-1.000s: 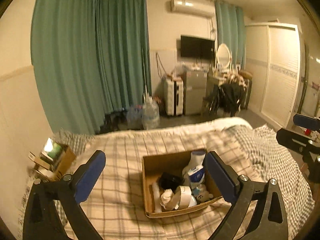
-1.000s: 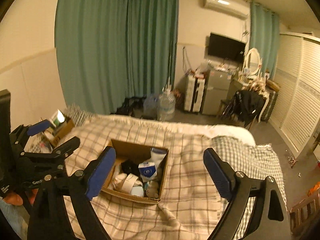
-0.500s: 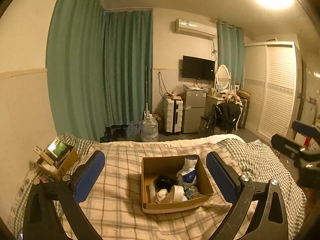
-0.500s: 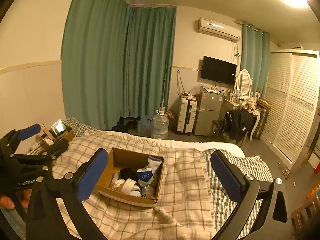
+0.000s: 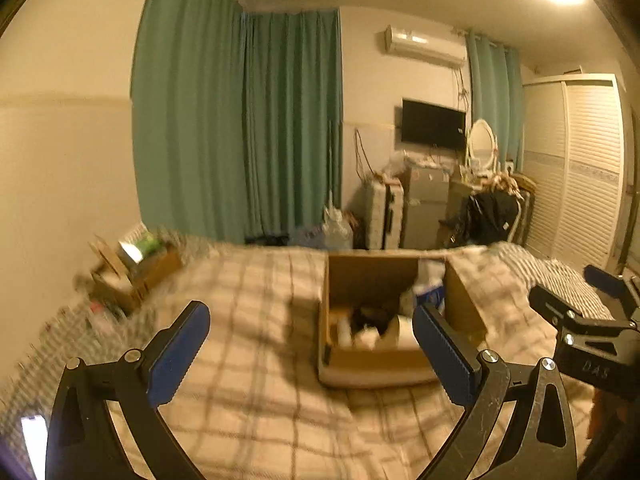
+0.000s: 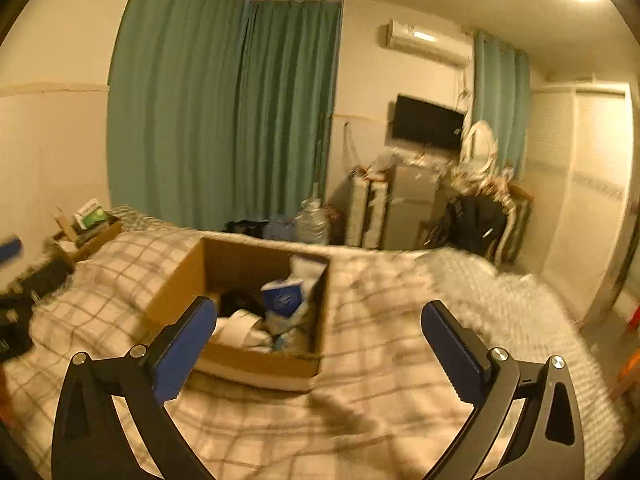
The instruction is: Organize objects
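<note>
An open cardboard box sits on the plaid bed; it also shows in the right wrist view. It holds several items, among them a blue-and-white carton, a white roll and something black. My left gripper is open and empty, above the bed just left of the box. My right gripper is open and empty, over the box's right side. The right gripper also shows at the edge of the left wrist view. Both views are blurred.
The plaid bedspread covers the bed. A small box of clutter stands at the bed's far left by the wall. Beyond the bed are green curtains, water jugs, a suitcase, a small fridge and a wardrobe.
Both grippers have moved down and forward toward the box, which now looks larger and nearer. Both stay open and empty. The views are blurred by motion.
</note>
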### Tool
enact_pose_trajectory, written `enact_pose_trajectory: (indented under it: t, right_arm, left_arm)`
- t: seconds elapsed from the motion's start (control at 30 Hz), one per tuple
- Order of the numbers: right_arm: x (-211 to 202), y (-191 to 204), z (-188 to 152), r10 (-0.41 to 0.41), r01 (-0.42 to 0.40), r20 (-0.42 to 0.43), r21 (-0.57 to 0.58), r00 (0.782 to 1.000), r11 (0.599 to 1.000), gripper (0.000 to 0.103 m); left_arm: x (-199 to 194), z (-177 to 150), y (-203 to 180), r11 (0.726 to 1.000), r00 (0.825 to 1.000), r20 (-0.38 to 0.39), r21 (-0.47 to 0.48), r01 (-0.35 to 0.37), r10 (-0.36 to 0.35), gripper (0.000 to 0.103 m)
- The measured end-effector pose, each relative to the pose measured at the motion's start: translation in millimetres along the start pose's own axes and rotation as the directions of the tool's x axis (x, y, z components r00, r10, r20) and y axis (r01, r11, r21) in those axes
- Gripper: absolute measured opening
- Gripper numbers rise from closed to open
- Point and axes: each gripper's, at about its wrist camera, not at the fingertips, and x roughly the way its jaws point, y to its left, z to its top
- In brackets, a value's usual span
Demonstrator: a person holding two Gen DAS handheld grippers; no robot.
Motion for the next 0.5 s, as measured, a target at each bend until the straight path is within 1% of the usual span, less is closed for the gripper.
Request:
enact_pose_trajectory:
  t: [0.1, 0.27, 0.5]
  right_arm:
    - [6.8, -2.3, -4.6, -0.002, 0.003, -0.023, 0.012, 1.0, 1.0, 0.103]
    - [-0.9, -3.3, -1.6, -0.007, 0.007, 0.001, 0.015, 1.0, 1.0, 0.103]
    - [-4.6, -2.8, -2.3, -0.015, 0.015, 0.008, 0.004, 1.0, 1.0, 0.103]
  left_arm:
    - [3.4, -5.1, -3.7, 1.0, 1.0, -0.01, 0.013, 0.008, -0.008, 0.103]
    - [-2.3, -6.3, -14.2, 0.998, 1.0, 0.013, 0.055, 0.017, -0.018, 0.103]
    - [-0.5, -6.6, -18.9, 0.997, 1.0, 0.002, 0.071, 0.019, -0.019, 0.103]
